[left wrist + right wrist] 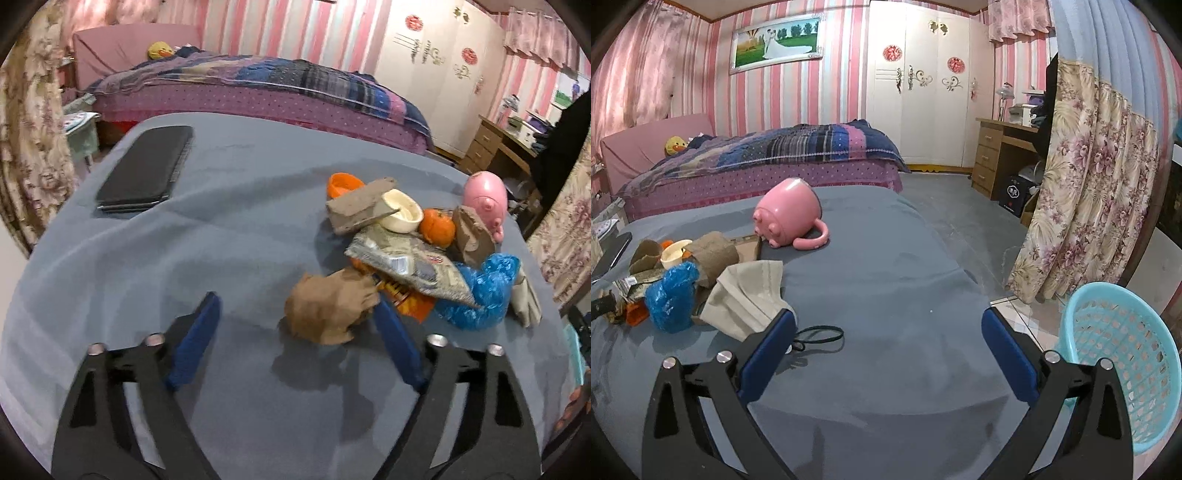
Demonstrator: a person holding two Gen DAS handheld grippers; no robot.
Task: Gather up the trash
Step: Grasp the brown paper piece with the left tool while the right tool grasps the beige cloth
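The crumpled brown paper ball point(328, 308) lies just ahead of the left tool point(295, 332), a bit toward its right finger, at the near edge of the trash pile. Both tools are wide open and hold nothing. The right tool point(888, 350) is nearer the light blue plastic basket point(1123, 365), which sits off the gray cloth surface point(886, 258) edge.

orange snack packet point(410, 301) mostly buried, basket point(1123, 365) cropped
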